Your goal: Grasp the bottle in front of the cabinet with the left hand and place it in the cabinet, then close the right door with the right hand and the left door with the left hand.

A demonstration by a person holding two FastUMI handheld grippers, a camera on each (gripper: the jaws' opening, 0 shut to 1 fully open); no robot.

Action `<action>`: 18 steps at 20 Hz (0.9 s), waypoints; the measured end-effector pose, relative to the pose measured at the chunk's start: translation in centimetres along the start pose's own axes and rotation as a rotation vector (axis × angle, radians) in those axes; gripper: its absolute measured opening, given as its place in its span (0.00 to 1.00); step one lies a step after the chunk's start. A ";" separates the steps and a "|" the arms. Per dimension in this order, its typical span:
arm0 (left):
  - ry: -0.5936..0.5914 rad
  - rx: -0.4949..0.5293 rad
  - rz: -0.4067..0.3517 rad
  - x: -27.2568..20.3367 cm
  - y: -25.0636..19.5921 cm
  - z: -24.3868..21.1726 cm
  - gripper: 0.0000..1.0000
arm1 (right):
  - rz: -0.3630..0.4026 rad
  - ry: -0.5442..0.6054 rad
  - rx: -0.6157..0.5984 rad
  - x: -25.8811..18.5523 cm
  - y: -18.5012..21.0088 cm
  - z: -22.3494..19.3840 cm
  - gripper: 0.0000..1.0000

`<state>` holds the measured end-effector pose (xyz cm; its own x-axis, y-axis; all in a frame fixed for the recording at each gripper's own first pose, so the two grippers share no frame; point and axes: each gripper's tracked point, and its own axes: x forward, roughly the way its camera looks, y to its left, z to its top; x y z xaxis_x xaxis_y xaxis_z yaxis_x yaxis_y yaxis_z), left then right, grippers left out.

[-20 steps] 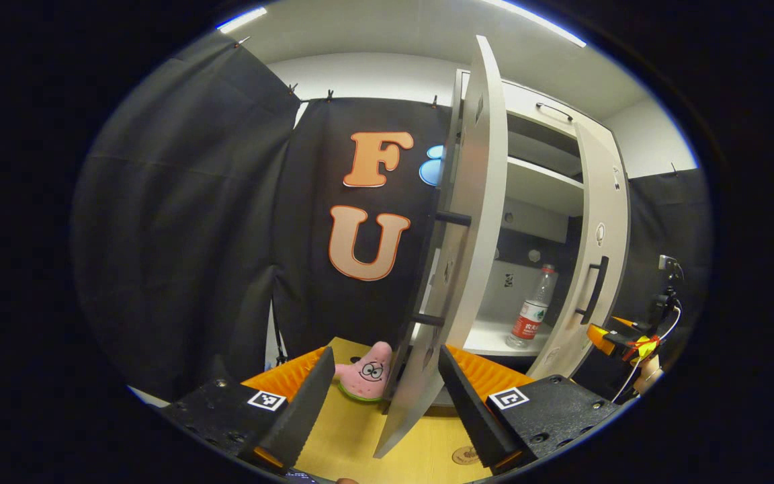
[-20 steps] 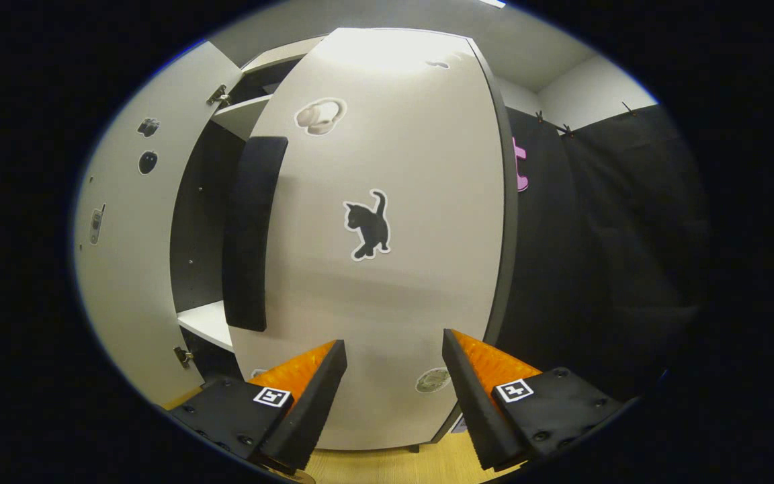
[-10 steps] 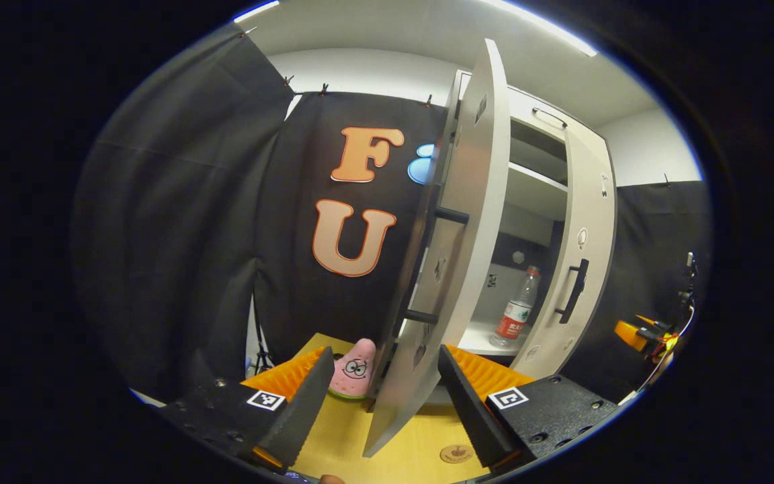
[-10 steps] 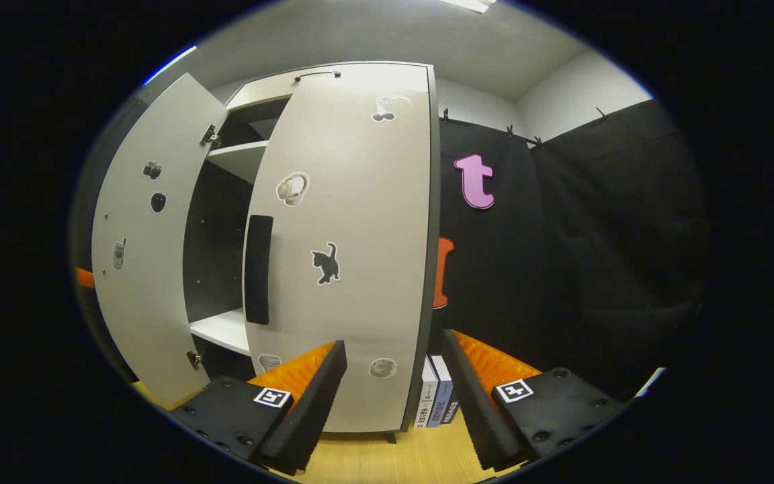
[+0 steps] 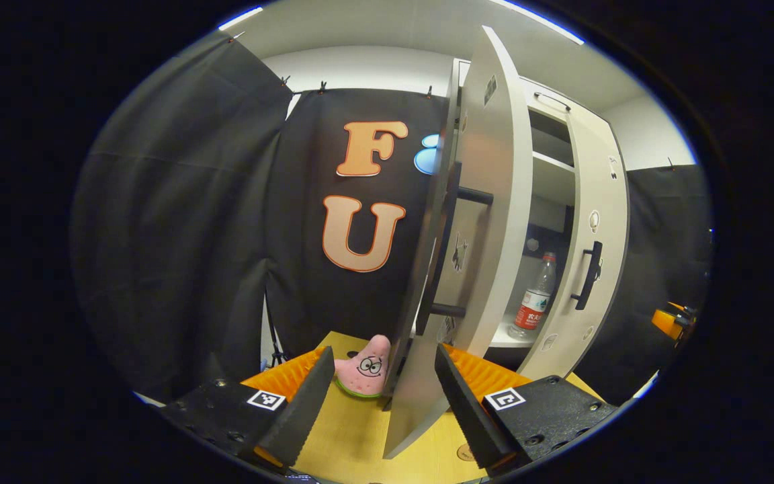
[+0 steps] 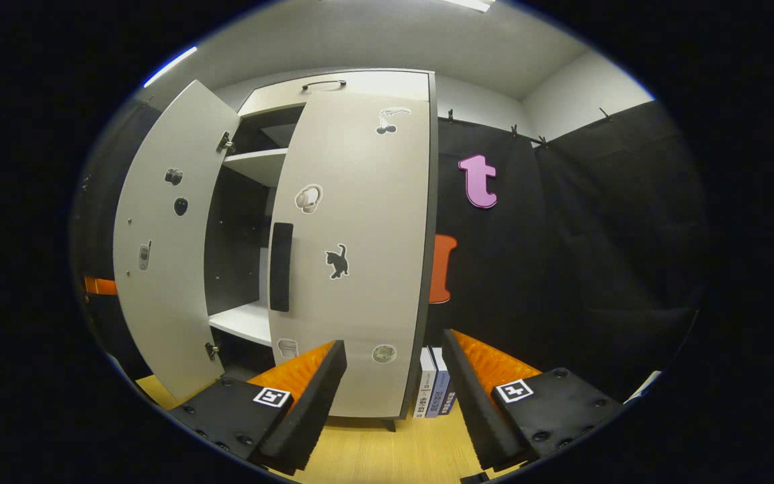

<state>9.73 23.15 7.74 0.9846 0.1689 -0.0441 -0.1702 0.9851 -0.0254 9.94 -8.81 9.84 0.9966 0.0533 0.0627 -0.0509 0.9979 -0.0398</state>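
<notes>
While my left gripper point(image 5: 380, 396) gapes empty beside the left door point(image 5: 474, 269), the bottle point(image 5: 533, 306) stands upright on the cabinet shelf point(image 5: 504, 339). Through the right gripper view, my right gripper point(image 6: 394, 396) spreads empty facing the nearly closed right door point(image 6: 367, 255).

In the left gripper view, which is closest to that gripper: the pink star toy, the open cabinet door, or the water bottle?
1. Open left door, its edge between the fingers.
2. Pink star toy, on the table just left of it.
3. Water bottle, inside the cabinet, to the right.
</notes>
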 end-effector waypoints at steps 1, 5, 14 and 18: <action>0.003 0.001 -0.016 0.1 -0.9 -0.2 0.91 | 0.001 -0.009 0.009 -0.4 -0.2 0.3 0.95; 0.004 0.025 -0.085 0.5 -4.8 -0.7 0.93 | -0.012 -0.028 0.005 -2.3 -1.6 1.3 0.95; 0.018 0.035 -0.184 4.0 -11.6 -2.7 0.93 | -0.074 -0.073 0.006 -6.0 -5.1 3.1 0.95; 0.023 0.004 -0.275 6.9 -15.4 -3.7 0.93 | -0.115 -0.096 -0.003 -7.4 -7.1 3.9 0.95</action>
<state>18.97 9.00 4.11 0.9927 -0.1053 -0.0587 0.1033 0.9940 -0.0357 2.68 -16.10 13.49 0.9851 -0.0581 0.1621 0.0637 0.9975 -0.0294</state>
